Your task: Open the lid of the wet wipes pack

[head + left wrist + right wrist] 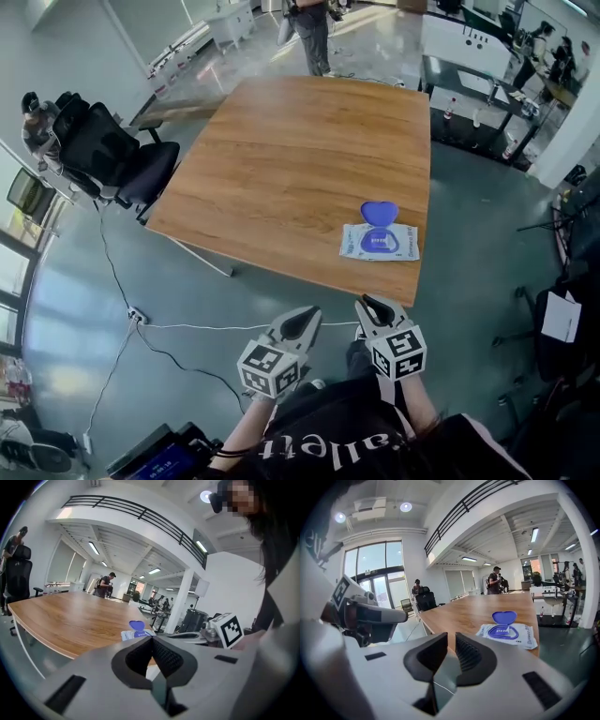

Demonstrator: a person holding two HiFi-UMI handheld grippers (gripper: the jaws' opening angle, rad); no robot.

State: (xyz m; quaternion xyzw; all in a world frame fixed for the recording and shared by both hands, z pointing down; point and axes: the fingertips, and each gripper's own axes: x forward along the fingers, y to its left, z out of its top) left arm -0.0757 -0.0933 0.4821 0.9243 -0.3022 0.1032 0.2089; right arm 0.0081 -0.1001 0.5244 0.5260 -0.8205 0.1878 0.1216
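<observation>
Wet wipes pack (380,242) lies flat near the table's (281,169) near right corner, center-right in the head view, blue lid (379,213) flipped up. Both grippers sit at the bottom of the frame, off the table and well apart from the pack. Left gripper (305,316) has its jaws pressed together on nothing. Right gripper (375,306) has its jaws slightly apart, empty.
</observation>
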